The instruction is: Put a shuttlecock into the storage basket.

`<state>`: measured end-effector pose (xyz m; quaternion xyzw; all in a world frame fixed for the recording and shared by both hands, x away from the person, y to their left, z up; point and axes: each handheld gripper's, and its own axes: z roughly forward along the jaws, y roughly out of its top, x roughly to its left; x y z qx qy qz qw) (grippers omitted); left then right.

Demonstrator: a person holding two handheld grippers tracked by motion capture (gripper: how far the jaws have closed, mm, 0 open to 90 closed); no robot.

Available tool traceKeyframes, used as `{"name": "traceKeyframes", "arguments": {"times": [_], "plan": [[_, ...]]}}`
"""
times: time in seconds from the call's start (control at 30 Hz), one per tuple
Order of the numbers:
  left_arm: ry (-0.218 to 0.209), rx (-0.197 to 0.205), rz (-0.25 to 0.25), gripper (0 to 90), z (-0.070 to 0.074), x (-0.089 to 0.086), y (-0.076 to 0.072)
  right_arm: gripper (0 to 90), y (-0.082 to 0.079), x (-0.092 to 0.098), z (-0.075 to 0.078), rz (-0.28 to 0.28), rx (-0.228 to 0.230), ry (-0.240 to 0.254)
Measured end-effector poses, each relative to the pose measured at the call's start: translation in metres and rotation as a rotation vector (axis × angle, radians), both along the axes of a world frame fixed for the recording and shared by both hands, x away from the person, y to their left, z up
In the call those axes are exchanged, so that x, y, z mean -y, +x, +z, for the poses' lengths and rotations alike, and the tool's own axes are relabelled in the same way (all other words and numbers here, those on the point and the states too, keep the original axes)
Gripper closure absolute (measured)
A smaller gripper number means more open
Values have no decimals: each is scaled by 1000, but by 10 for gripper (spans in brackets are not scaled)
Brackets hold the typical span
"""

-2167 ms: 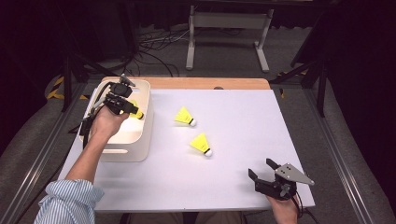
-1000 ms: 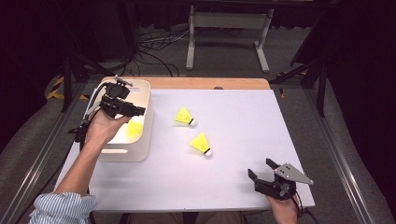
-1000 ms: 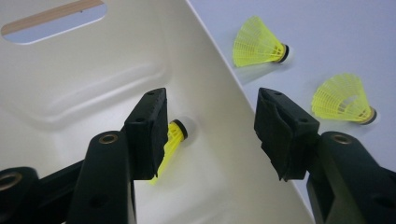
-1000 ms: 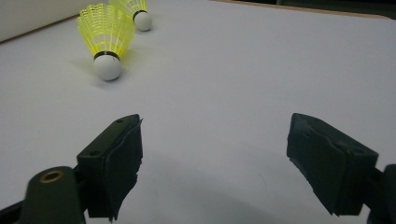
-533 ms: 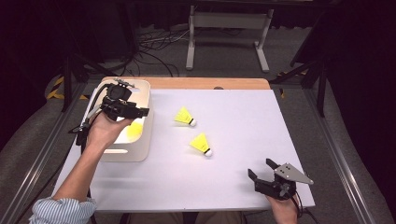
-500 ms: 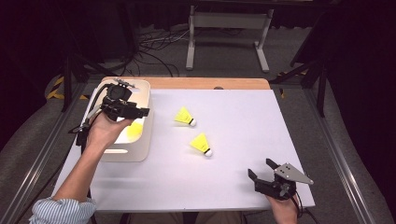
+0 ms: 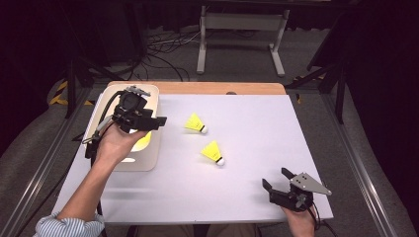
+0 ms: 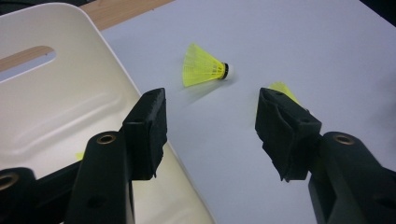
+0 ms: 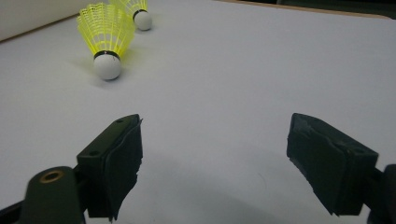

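Nearest, the right gripper (image 7: pixel 277 180) rested on the white table (image 7: pixel 247 197), jaws wide apart and empty. Beyond lay two yellow shuttlecocks (image 7: pixel 213 152) (image 7: pixel 195 123). Farther left, the left gripper (image 7: pixel 157 122) hovered over the cream tray (image 7: pixel 148 158), spread and empty.

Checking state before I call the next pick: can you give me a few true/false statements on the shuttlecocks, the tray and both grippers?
1. Two yellow shuttlecocks lie on the white table sheet, one farther, one nearer. True.
2. The left gripper grips a shuttlecock. False: its jaws are open and empty.
3. The right gripper is open. True.
4. The cream tray holds nothing. False: something yellow lies in it.
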<state>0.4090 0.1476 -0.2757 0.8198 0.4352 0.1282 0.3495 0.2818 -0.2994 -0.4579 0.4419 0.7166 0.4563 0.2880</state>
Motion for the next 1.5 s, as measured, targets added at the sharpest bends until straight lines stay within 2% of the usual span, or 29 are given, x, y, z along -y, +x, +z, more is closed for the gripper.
{"name": "traceKeyframes", "arguments": {"times": [0.27,0.5,0.87,1.17,1.3,1.5], "plan": [[-21,10,-27,442,-2,10,-7,187,0,0,0,2,1,3],[-10,21,-53,441,-7,23,-12,187,0,0,0,1,0,2],[-21,27,-76,439,-14,36,-18,187,0,0,0,-2,-4,-4],[-8,24,-94,432,-22,46,-25,187,1,0,0,-8,-5,-2],[10,37,-105,430,-24,50,-27,187,0,0,0,-9,-4,0],[6,27,-99,430,-31,54,-26,187,1,0,0,-7,-7,-1]]}}
